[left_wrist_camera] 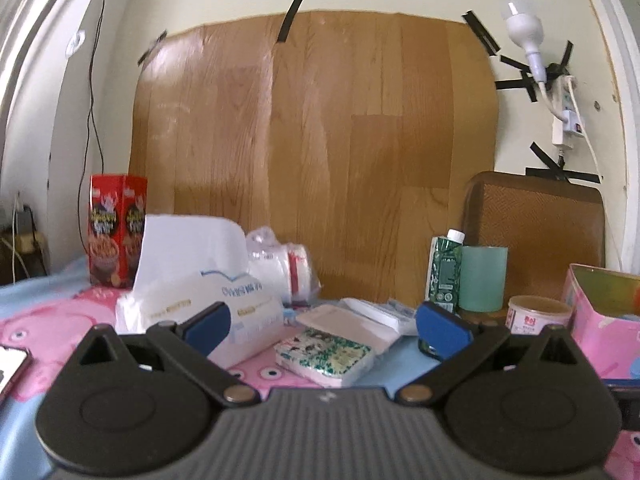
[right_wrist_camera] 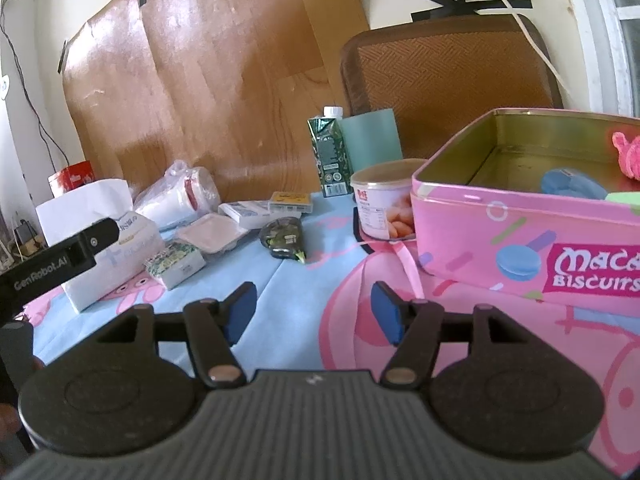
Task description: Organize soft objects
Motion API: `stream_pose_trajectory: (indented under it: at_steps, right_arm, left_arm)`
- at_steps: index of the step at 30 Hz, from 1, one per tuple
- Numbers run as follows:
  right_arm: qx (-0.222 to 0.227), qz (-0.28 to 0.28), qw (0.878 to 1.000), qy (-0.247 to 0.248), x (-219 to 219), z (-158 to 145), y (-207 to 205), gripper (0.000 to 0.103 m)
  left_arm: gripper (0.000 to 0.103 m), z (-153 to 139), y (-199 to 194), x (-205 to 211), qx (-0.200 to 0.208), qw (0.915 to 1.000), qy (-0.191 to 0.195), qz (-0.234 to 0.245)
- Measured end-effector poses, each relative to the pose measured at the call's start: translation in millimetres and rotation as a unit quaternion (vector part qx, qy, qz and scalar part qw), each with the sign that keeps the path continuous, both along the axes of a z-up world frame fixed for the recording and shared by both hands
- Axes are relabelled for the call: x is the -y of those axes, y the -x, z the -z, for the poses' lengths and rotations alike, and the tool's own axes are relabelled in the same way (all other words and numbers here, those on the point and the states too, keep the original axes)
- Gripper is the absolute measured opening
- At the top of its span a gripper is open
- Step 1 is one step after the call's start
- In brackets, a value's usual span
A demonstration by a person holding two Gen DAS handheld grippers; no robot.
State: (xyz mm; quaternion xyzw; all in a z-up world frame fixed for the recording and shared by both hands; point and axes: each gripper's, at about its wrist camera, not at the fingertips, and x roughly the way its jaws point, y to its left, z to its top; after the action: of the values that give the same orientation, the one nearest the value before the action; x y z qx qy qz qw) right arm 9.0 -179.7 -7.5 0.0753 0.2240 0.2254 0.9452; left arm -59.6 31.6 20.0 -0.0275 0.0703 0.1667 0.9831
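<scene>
My left gripper (left_wrist_camera: 326, 328) is open wide with nothing between its blue pads. It points over a small floral tissue pack (left_wrist_camera: 328, 354) and a flat pink-and-white pack (left_wrist_camera: 344, 320) lying on the cartoon tablecloth. A large white tissue pack (left_wrist_camera: 192, 292) stands just behind its left finger. My right gripper (right_wrist_camera: 314, 308) is also open and holds nothing, hovering over bare cloth left of the pink biscuit tin (right_wrist_camera: 520, 240). Inside the tin lie a blue soft item (right_wrist_camera: 568, 186) and a pink knitted one (right_wrist_camera: 628, 156). The left gripper's black finger (right_wrist_camera: 60, 256) shows at the left edge of the right wrist view.
A green carton (left_wrist_camera: 446, 272), a teal cup (left_wrist_camera: 482, 278) and a round tub (left_wrist_camera: 536, 314) stand at the back right. A red box (left_wrist_camera: 116, 228) and a plastic bag of cups (left_wrist_camera: 276, 264) stand at the back left. A dark pouch (right_wrist_camera: 284, 236) lies mid-table, and a phone (left_wrist_camera: 12, 364) lies at the left edge.
</scene>
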Motion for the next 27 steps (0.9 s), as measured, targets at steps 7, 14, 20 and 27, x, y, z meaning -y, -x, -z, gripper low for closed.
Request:
stream_pose_trajectory:
  at_steps: [7,14,20,27]
  right_arm:
    - [0.001,0.000,1.000,-0.005,2.0,0.0,-0.3,0.067]
    - [0.000,-0.006,1.000,0.003,-0.5,0.2,-0.6,0.067]
    - [-0.003,-0.009,1.000,0.011,-3.3,0.8,-1.9,0.067]
    - [-0.005,-0.010,1.000,0.013,-4.3,1.4,-1.9,0.067]
  left_arm:
    - [0.103,0.5,4.5,2.5,0.005,1.0000,-0.001,0.008]
    - [0.103,2.1,-0.3,-9.0,-0.014,0.9990,0.041,0.007]
    - [0.103,2.4,-1.6,-7.6,-0.019,0.9990,0.041,0.007]
    - [0.103,0.7,-1.2,-6.5,-0.028,0.9993,0.027,0.000]
